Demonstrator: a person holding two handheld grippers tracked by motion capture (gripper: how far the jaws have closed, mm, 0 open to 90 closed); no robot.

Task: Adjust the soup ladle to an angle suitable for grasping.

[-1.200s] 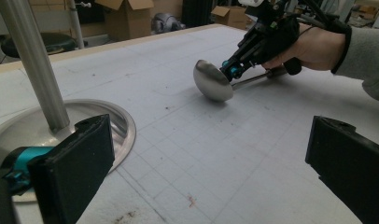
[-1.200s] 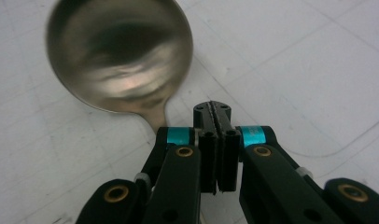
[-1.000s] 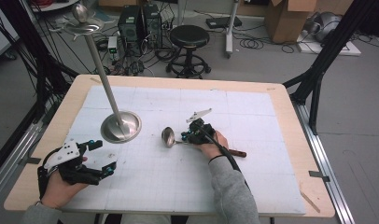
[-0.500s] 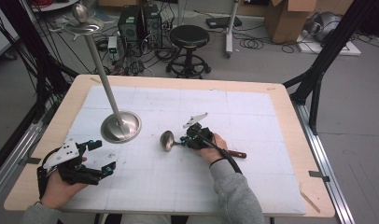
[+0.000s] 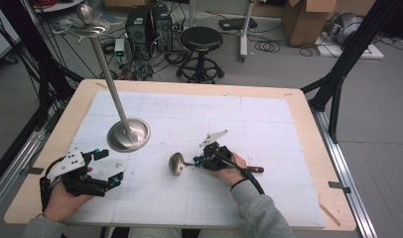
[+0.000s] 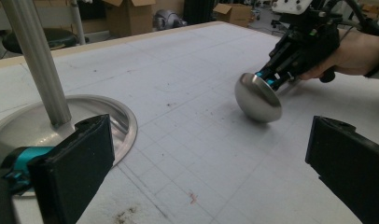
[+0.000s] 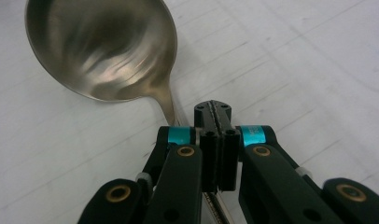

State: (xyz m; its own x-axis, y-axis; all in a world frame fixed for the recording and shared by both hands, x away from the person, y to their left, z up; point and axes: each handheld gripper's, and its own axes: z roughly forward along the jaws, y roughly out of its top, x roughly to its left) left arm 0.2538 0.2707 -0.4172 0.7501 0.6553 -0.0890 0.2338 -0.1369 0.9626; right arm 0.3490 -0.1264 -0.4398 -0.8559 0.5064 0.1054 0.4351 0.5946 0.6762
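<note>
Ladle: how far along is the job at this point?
Done: the ladle is grasped, with the right claw shut on its handle just behind the bowl. In hand: it is held low over the white mat, bowl pointing towards the metal stand but apart from it. Left: whatever is meant for the stand; the left claw sits open and holds nothing.

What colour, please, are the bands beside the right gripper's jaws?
Teal bands, clearest in the right gripper view.

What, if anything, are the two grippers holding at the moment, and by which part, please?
The right gripper is shut on the ladle by its thin handle, just behind the bowl. The left gripper is open, holding nothing.
</note>
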